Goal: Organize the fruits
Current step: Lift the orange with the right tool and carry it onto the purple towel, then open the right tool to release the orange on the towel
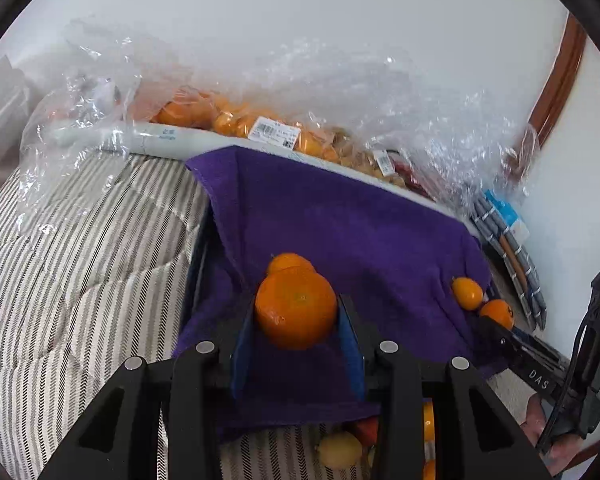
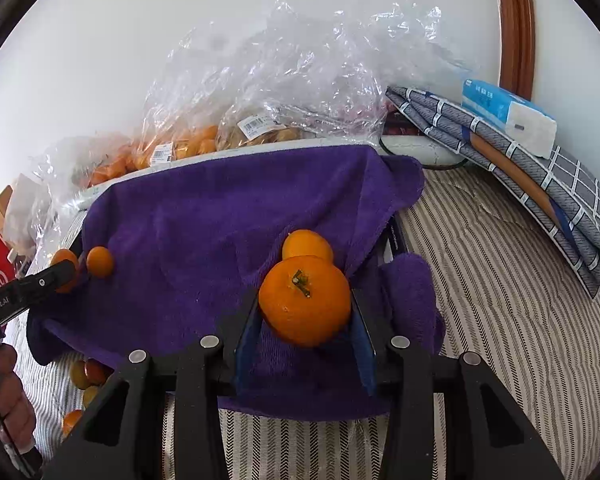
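My left gripper [image 1: 296,316] is shut on an orange [image 1: 296,307] over the purple towel [image 1: 340,224]; a smaller orange [image 1: 288,261] lies on the towel just beyond it. My right gripper [image 2: 305,312] is shut on another orange [image 2: 305,300] with a stem, over the purple towel [image 2: 220,216]; a smaller orange [image 2: 307,244] lies just behind it. In the left wrist view the right gripper [image 1: 496,328] shows at the right by two oranges [image 1: 467,293]. In the right wrist view the left gripper [image 2: 66,274] shows at the left by two oranges [image 2: 100,262].
Clear plastic bags of oranges [image 1: 228,120] and other produce [image 2: 260,128] lie along the wall behind the towel. Loose fruit including a lemon [image 1: 340,449] lies on the striped bedding [image 1: 80,280] in front. A folded plaid cloth [image 2: 540,184] with a tissue pack [image 2: 508,116] sits at right.
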`<action>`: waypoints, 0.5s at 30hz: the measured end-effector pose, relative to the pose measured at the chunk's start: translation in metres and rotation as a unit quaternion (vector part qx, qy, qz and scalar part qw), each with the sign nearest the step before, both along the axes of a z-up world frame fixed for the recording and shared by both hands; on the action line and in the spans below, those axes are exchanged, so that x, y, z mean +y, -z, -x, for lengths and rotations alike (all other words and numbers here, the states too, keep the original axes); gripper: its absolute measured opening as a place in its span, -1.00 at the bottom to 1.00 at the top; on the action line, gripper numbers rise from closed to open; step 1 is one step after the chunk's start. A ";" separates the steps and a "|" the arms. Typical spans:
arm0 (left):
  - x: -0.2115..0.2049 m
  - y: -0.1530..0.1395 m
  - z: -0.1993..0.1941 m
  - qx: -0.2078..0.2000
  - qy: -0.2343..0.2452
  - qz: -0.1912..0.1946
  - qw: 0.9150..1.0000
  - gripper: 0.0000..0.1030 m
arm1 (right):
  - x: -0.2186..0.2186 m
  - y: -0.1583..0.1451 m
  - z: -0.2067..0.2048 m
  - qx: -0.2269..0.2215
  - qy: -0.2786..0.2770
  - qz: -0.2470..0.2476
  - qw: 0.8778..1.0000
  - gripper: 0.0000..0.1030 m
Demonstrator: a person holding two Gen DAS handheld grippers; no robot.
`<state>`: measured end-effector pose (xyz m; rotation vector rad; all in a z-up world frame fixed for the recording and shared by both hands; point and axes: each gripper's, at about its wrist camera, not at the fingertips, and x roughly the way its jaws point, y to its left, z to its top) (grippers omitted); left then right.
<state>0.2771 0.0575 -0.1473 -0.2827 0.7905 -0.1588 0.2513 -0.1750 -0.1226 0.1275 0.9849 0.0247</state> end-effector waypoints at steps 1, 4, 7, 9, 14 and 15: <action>-0.002 0.002 0.000 0.005 0.000 -0.001 1.000 -0.27 | 0.000 0.002 0.000 0.004 -0.001 -0.002 1.000 -0.18; -0.004 0.002 0.002 0.004 -0.004 -0.008 1.000 -0.27 | 0.002 0.004 -0.001 0.011 -0.004 -0.002 1.000 -0.18; -0.003 0.002 0.002 0.007 -0.005 -0.007 1.000 -0.27 | 0.007 0.006 -0.001 0.012 -0.010 0.005 1.000 -0.17; -0.003 0.003 0.001 0.008 -0.005 -0.011 1.000 -0.27 | 0.011 0.003 0.002 0.000 -0.010 0.018 1.000 -0.16; -0.005 0.002 0.002 0.007 -0.005 -0.020 1.000 -0.27 | 0.020 -0.004 0.007 -0.030 -0.022 0.041 0.998 0.13; -0.005 0.002 0.002 0.007 -0.004 -0.020 1.000 -0.26 | 0.021 -0.006 0.008 -0.035 -0.024 0.041 0.998 0.17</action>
